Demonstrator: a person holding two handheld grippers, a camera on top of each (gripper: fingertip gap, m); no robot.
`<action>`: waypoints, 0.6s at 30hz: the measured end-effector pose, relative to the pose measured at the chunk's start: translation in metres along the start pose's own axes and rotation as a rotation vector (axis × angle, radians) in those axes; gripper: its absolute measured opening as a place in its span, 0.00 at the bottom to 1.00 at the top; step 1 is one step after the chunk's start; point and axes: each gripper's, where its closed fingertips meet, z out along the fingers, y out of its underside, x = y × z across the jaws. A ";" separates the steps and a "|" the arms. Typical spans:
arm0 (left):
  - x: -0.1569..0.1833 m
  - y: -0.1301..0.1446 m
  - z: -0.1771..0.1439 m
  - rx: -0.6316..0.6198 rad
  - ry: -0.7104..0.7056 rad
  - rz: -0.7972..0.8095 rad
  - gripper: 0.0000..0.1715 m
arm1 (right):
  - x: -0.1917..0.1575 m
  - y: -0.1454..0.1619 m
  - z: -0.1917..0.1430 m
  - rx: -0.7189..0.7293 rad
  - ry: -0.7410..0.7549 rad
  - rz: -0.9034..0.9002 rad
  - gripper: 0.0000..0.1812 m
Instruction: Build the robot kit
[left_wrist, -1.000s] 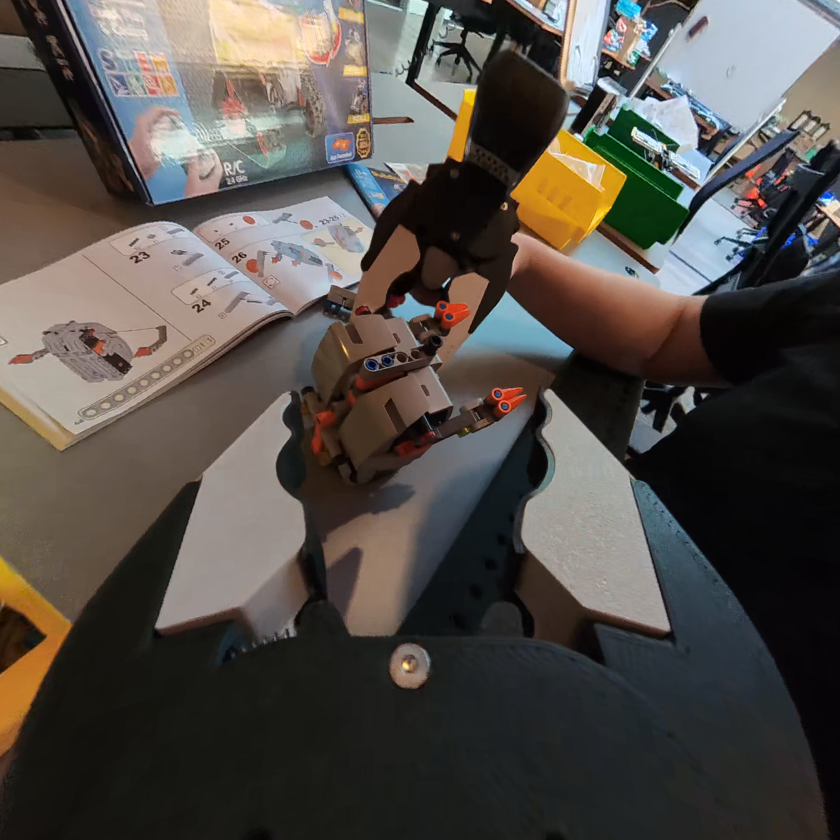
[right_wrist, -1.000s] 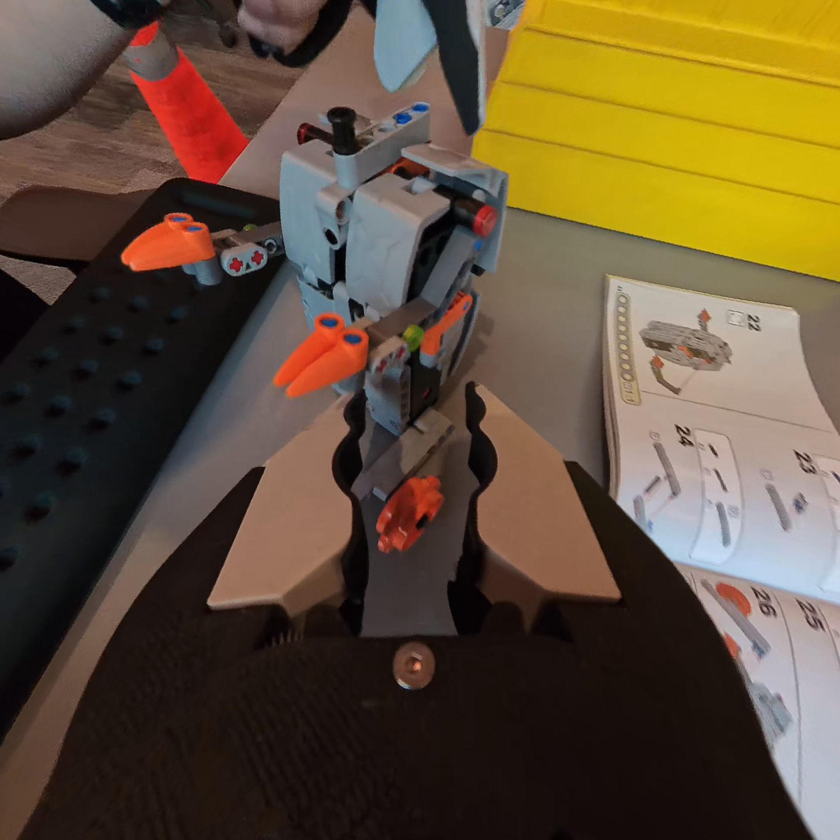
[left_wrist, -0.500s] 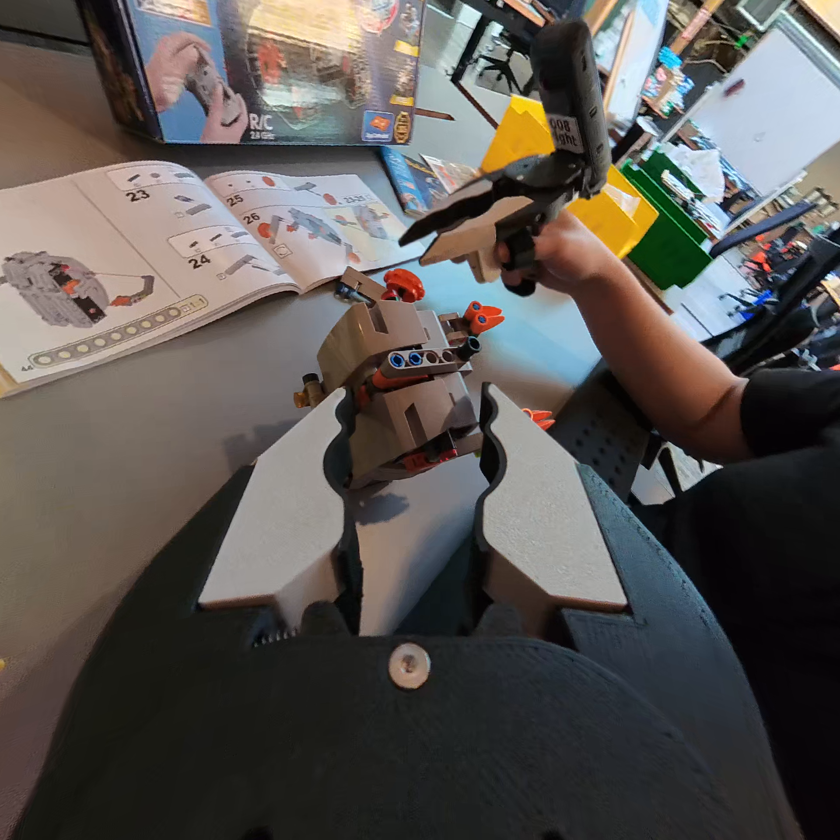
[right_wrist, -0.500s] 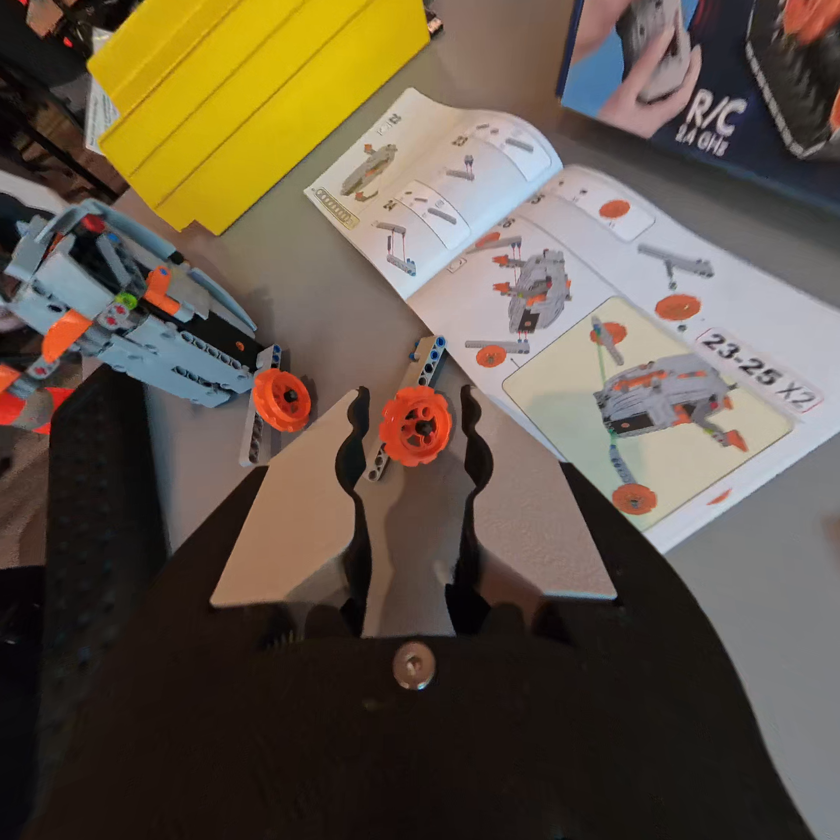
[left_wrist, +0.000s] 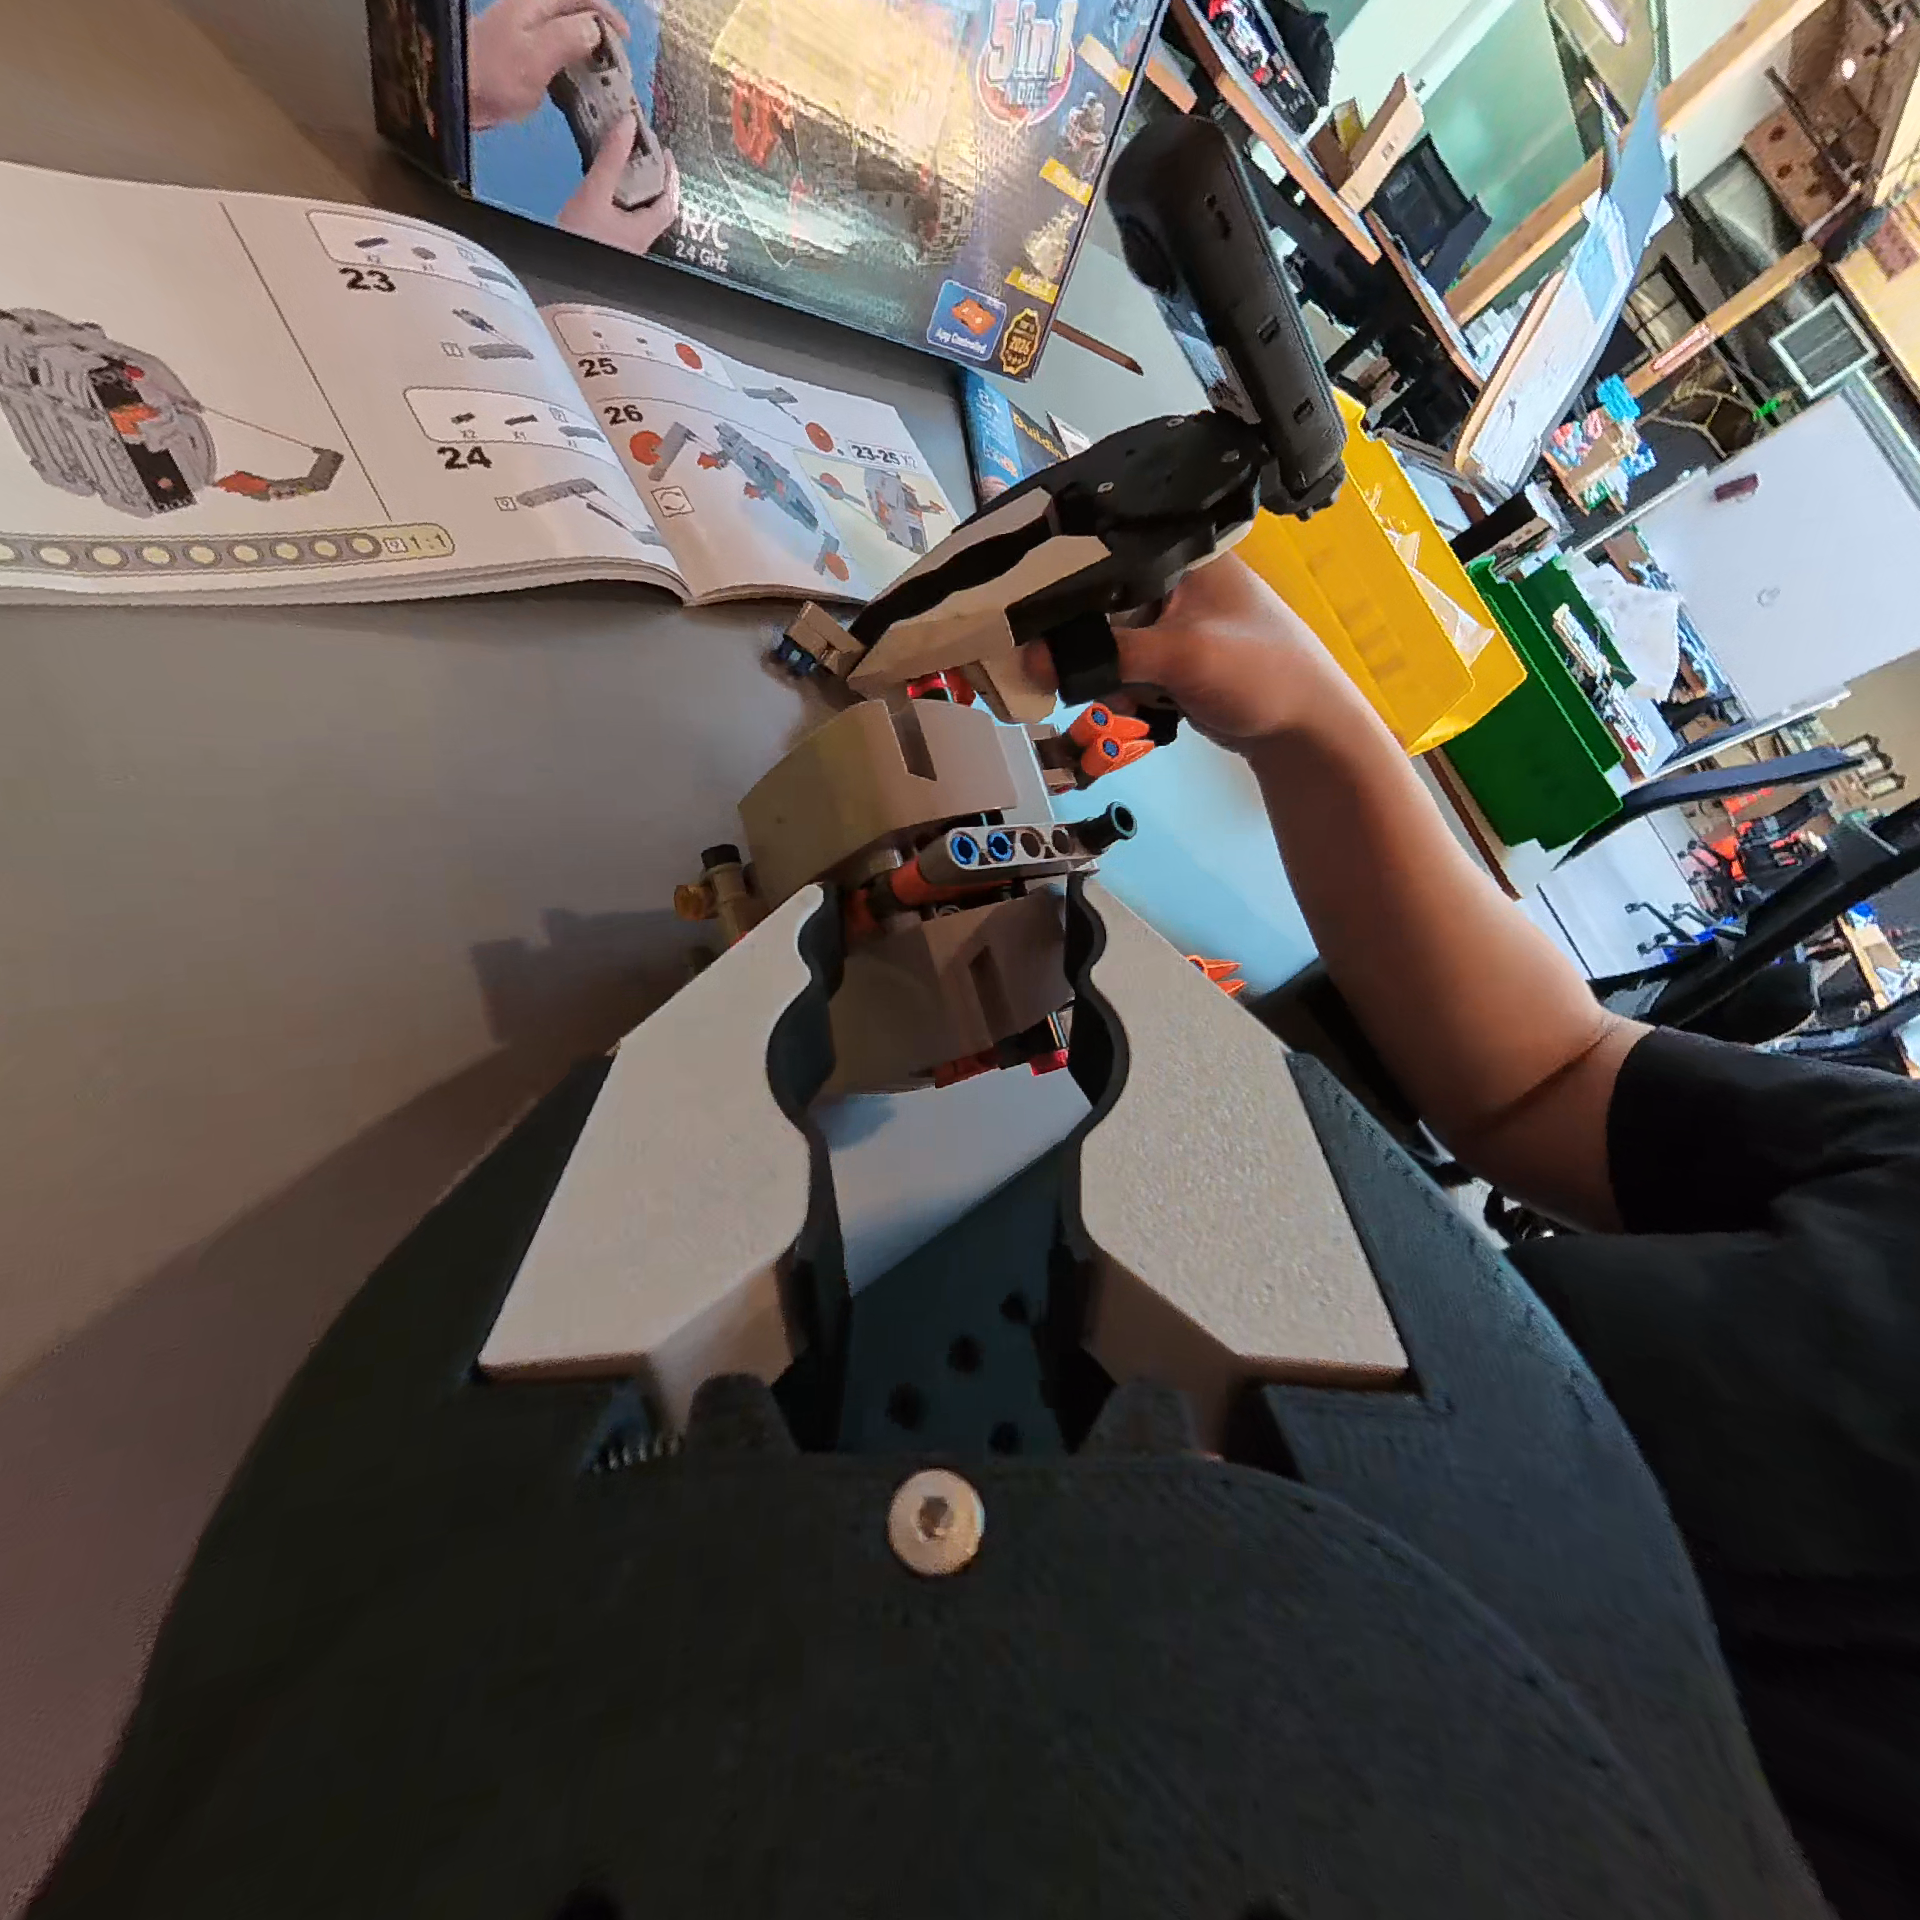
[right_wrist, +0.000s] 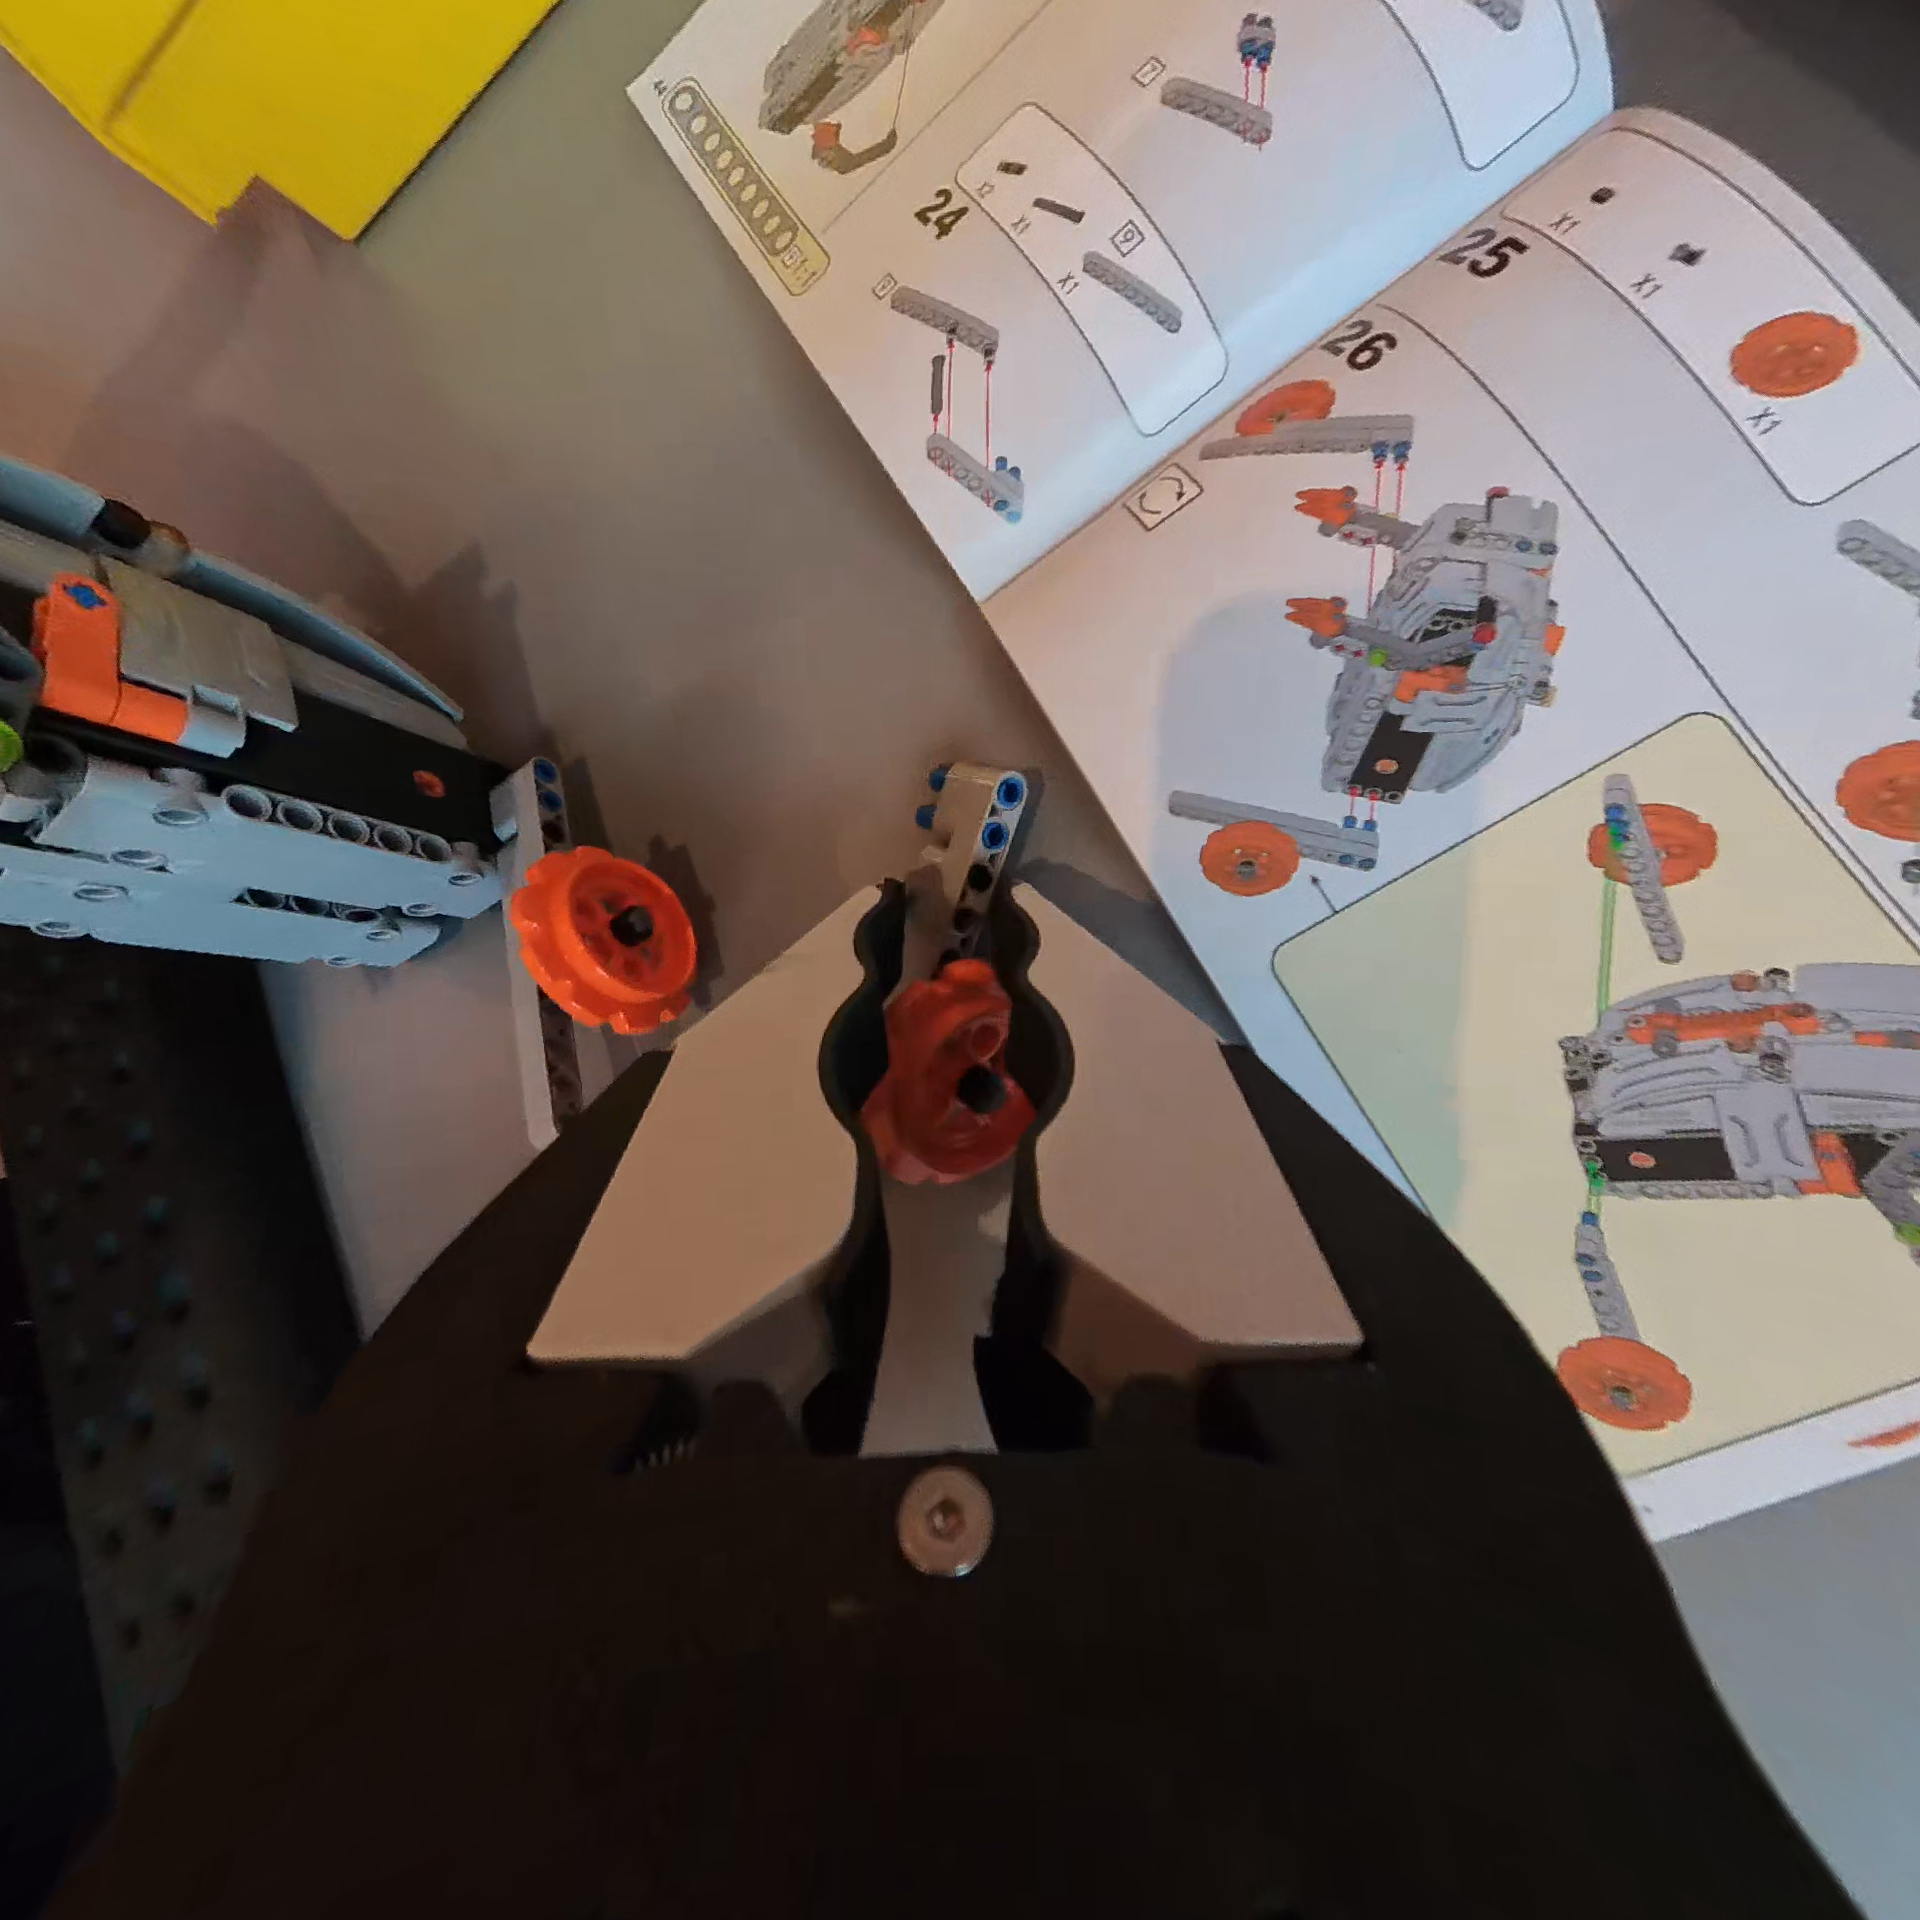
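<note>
On a grey table (left_wrist: 260, 831), the brick model (left_wrist: 914, 935) is clamped by the left gripper (left_wrist: 945, 925); a wheeled beam (right_wrist: 961, 997), one of two orange wheels, is pinched by the right gripper (right_wrist: 951, 904) beside one manual (right_wrist: 1455, 520).

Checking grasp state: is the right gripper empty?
No. The right gripper is shut on a grey beam with an orange wheel.

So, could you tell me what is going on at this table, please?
A person works on a grey and orange brick model with a hand-held gripper in each hand. The left hand-held gripper is shut on the model's lower body. The right hand-held gripper is shut on a grey beam carrying an orange wheel, next to the open instruction booklet. A second wheel is already on the model. A yellow bin stands nearby.
</note>
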 end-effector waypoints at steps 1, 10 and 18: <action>0.001 0.000 0.000 0.001 0.006 -0.010 0.24 | 0.000 0.001 -0.002 0.004 0.008 -0.011 0.08; 0.009 0.005 -0.013 0.005 0.156 0.026 0.29 | -0.013 -0.002 -0.061 0.269 0.082 -0.144 0.04; 0.034 -0.006 -0.037 0.110 0.229 0.127 0.31 | -0.082 0.006 -0.114 0.578 0.213 -0.460 0.03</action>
